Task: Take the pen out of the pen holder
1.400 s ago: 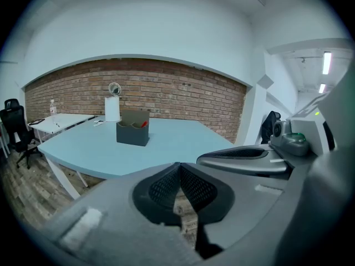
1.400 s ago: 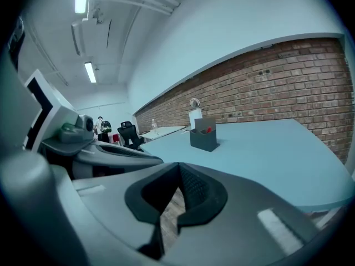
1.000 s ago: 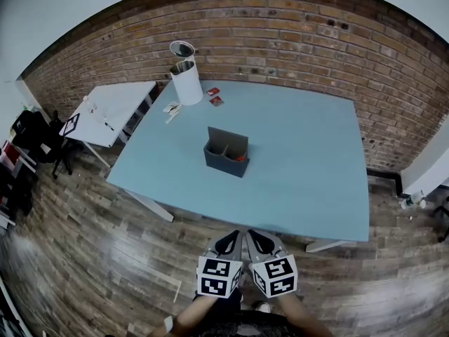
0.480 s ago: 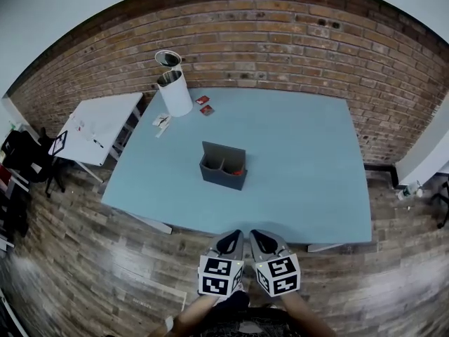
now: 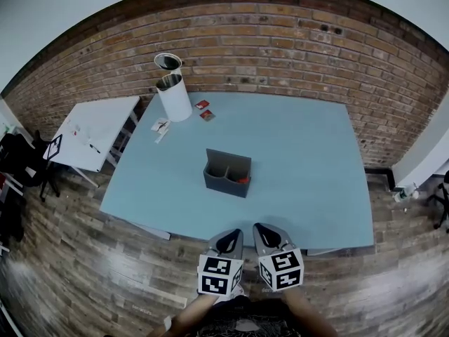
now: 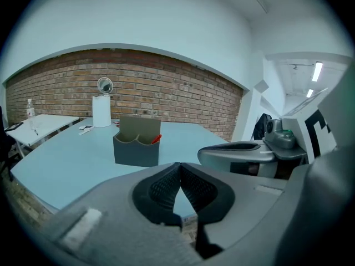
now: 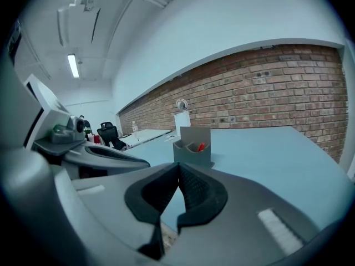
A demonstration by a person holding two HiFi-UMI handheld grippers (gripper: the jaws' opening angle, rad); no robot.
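Left gripper [image 5: 229,241] and right gripper [image 5: 266,234] are hovering side by side short of the blue table [image 5: 309,167], each with its 2 jaws pressed together on nothing. 1 pen holder [image 5: 226,173] is standing mid-table, with a brick wall [image 5: 280,41] behind.

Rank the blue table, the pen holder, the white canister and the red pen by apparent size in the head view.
1. Blue table: by far the largest.
2-3. Pen holder and white canister: they look about alike. The canister stands farther from the camera, so I won't rank them.
4. Red pen: only a small tip shows.
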